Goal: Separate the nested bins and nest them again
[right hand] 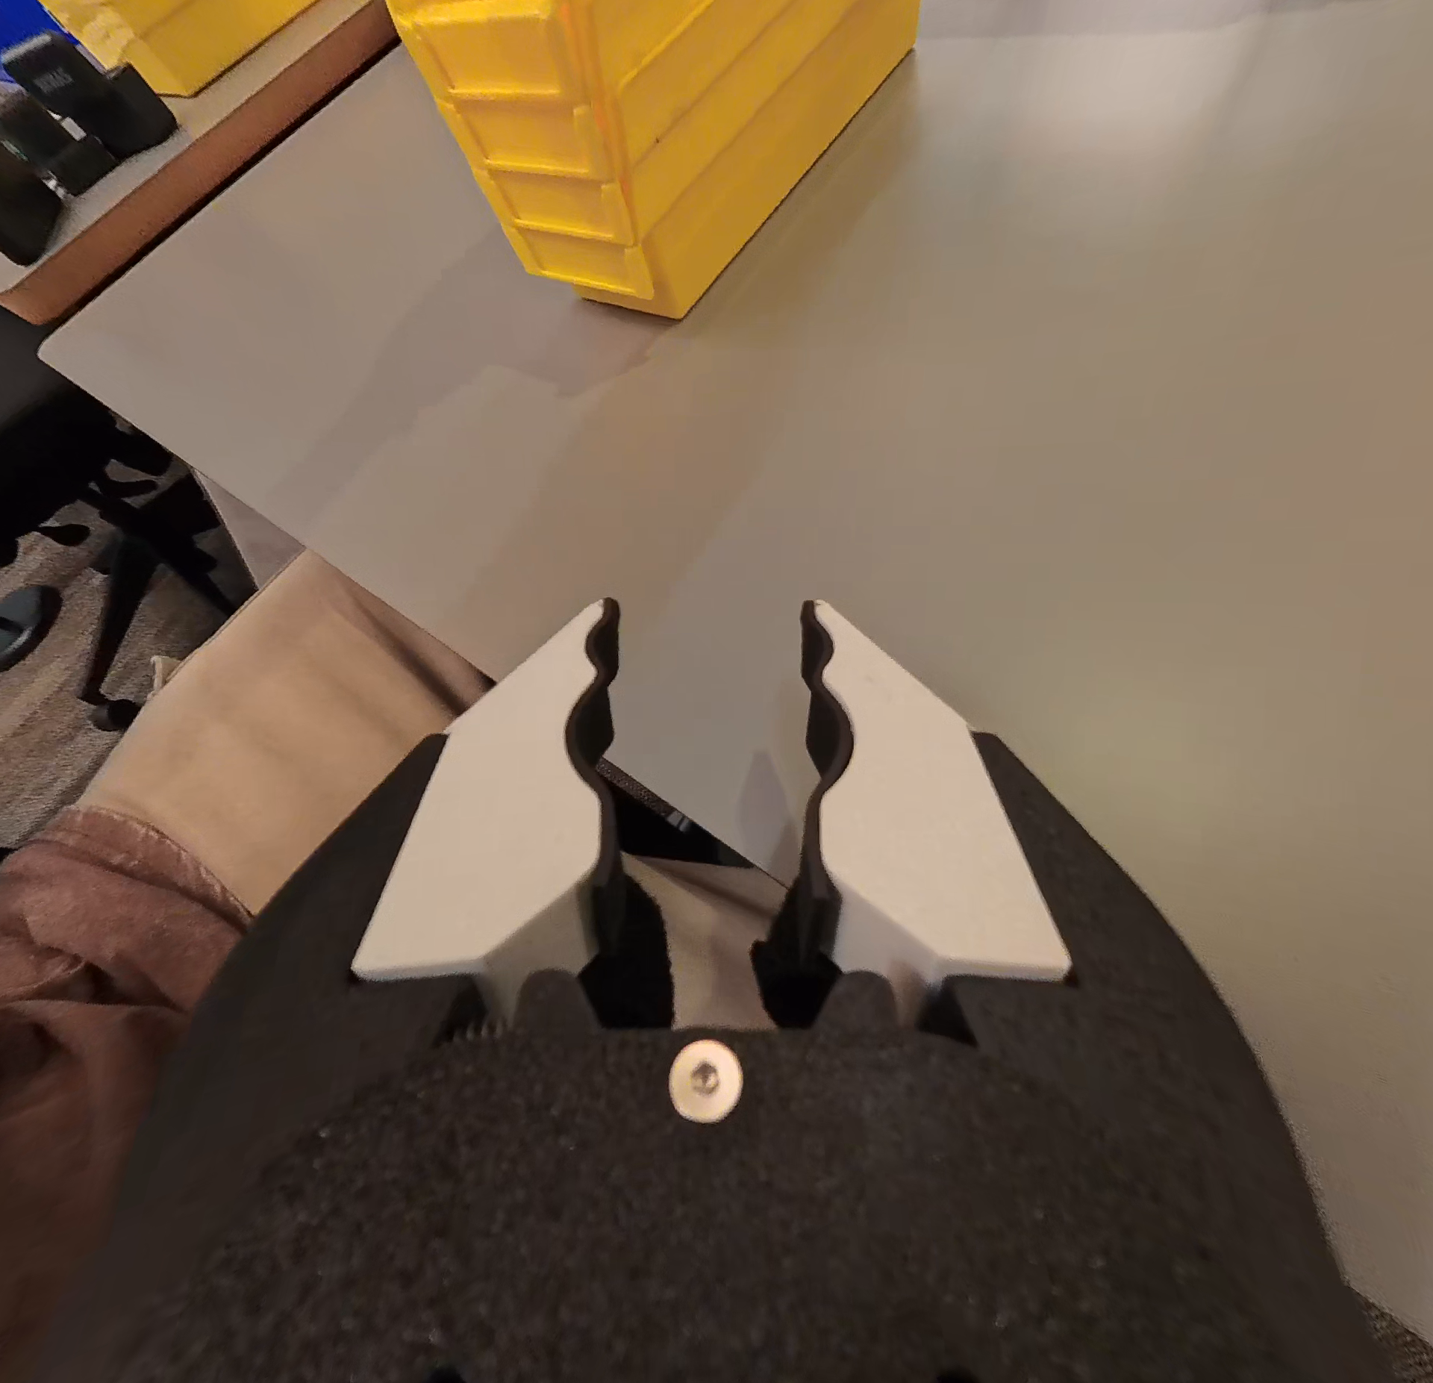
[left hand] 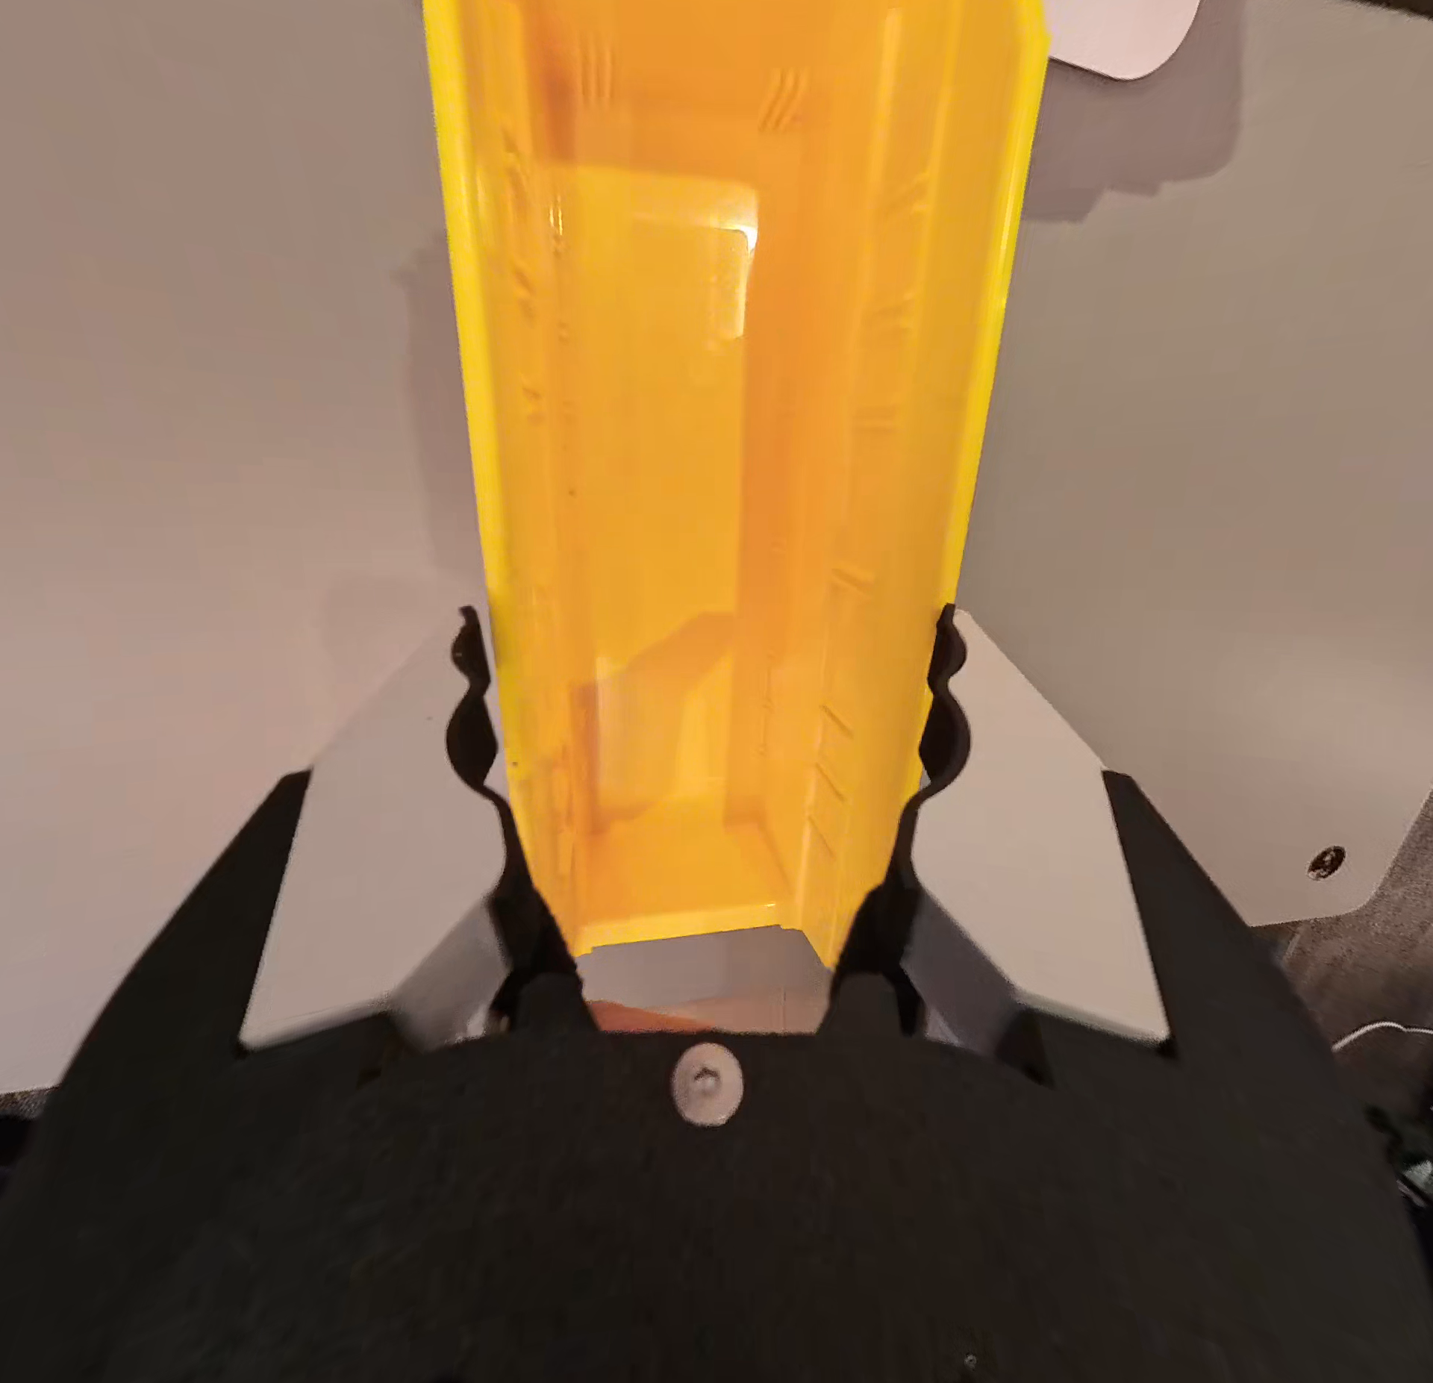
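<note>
Smooth grey surface (right hand: 1008,415) carries a stack of glossy yellow plastic bins (right hand: 659,128). Left tool (left hand: 709,625) clamps one long ribbed bin (left hand: 721,415) between wavy black pads; right tool (right hand: 709,617) hangs parted, holding nothing

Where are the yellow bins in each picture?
Left wrist view: the bins fill the middle from the top edge down, gripped between the left gripper jaws.
Right wrist view: the bins stand at top centre as a nested stack on the table, far from the open right gripper.
Shared landmark: the grey table.
</note>
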The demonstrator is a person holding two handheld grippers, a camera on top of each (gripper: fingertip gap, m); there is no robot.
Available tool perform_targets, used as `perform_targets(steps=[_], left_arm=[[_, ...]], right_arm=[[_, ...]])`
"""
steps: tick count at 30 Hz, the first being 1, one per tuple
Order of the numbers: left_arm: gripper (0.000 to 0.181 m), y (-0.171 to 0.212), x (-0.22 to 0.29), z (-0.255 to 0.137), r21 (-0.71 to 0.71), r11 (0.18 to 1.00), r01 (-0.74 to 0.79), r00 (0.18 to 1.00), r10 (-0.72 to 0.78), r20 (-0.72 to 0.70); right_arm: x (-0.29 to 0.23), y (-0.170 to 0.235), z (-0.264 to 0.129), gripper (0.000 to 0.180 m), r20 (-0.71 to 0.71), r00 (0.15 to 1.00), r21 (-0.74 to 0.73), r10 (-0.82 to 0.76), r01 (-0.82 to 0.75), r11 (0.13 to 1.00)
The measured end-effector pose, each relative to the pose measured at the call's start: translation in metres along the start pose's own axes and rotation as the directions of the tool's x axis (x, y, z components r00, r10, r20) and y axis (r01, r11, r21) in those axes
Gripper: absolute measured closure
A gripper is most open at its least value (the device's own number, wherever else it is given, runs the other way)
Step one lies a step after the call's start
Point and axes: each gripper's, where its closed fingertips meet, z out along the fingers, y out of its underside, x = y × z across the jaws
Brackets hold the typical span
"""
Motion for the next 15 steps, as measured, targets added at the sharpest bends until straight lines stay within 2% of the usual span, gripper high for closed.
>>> perform_targets(steps=[1, 2, 5, 7, 10, 13, 15], left_arm=[[0.067, 0.0, -0.001, -0.001, -0.002, 1.0, -0.004, 1.0, 0.004, 0.016], [0.048, -0.002, -0.001, -0.002, 0.005, 1.0, -0.015, 1.0, 0.015, 0.028], [0.042, -0.005, 0.009, -0.003, 0.01, 0.999, -0.049, 0.999, 0.049, 0.023], [0.041, -0.001, 0.011, 0.004, -0.024, 0.995, -0.093, 0.993, 0.095, 0.071], [0.054, 0.004, -0.003, 0.015, -0.081, 0.989, -0.12, 0.974, 0.133, 0.181], [0.069, 0.002, -0.003, 0.013, -0.094, 0.989, -0.117, 0.971, 0.133, 0.196], [0.073, 0.005, -0.003, 0.012, -0.111, 0.988, -0.11, 0.971, 0.131, 0.202]], right_arm=[[0.0, -0.001, 0.001, 0.133, 0.006, 1.0, 0.0, 0.005, -0.005, 1.0], [-0.001, -0.001, 0.001, 0.133, 0.012, 1.0, 0.0, 0.009, -0.009, 1.0], [-0.005, -0.002, 0.002, 0.133, 0.029, 0.999, -0.004, 0.013, -0.013, 1.0], [-0.008, -0.002, 0.004, 0.133, 0.036, 0.999, -0.008, 0.007, -0.006, 1.0], [-0.01, -0.002, 0.006, 0.134, 0.04, 0.999, -0.015, -0.007, 0.007, 1.0], [-0.01, -0.001, 0.007, 0.133, 0.043, 0.999, -0.022, -0.014, 0.015, 1.0], [-0.011, 0.0, 0.007, 0.134, 0.048, 0.999, -0.026, -0.014, 0.015, 1.0]])
